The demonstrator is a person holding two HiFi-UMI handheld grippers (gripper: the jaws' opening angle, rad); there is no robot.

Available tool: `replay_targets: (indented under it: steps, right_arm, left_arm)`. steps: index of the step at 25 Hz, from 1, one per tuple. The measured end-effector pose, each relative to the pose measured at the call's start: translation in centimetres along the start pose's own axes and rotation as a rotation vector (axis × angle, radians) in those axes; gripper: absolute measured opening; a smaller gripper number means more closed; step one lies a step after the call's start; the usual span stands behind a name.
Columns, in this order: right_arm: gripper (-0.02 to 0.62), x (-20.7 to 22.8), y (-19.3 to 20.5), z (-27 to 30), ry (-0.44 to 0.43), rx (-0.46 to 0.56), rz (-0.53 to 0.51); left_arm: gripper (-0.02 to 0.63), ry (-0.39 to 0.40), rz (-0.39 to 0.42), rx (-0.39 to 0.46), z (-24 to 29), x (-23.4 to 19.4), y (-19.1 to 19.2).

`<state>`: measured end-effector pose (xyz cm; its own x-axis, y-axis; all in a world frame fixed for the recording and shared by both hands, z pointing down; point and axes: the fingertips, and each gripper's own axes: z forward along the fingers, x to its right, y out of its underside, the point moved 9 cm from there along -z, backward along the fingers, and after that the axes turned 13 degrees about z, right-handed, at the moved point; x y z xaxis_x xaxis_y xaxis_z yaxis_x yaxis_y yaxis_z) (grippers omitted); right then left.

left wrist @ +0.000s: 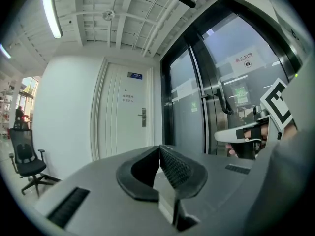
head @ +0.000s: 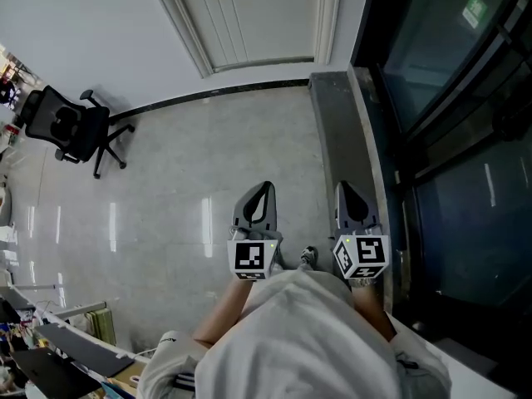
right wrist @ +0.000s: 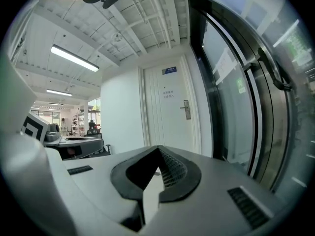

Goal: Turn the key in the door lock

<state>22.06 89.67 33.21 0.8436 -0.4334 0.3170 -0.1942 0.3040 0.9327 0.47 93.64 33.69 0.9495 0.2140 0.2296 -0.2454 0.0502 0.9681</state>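
The left gripper [head: 265,188] and right gripper [head: 343,188], jaws closed and empty, hang over glossy floor [head: 166,223]; white door [left wrist: 129,127] ahead, glass wall [head: 449,140] rightward, chair [head: 71,127] well leftward.

Grey left hand-held gripper [head: 265,188] and right hand-held gripper [head: 343,188], black-white marker cubes [head: 251,258]; pale top [head: 299,339]

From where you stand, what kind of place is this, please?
Probably an office corridor or lobby. There is a black swivel chair on a polished floor, a white door with a small sign and a lever handle, and a dark glass door alongside.
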Motion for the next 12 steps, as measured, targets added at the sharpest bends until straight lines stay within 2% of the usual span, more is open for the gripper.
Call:
replay_targets:
  steps: [6,12]
  right_arm:
    - [0.002,1.7,-0.5,-1.0,-0.002,0.057,0.063]
    - [0.002,4.0,-0.9,-1.5,-0.029,0.048,0.065]
  left_arm:
    - [0.011,0.011,0.014,-0.002,0.3,1.9,-0.5]
    - [0.011,-0.028,0.029,-0.001,0.4,3.7,-1.1]
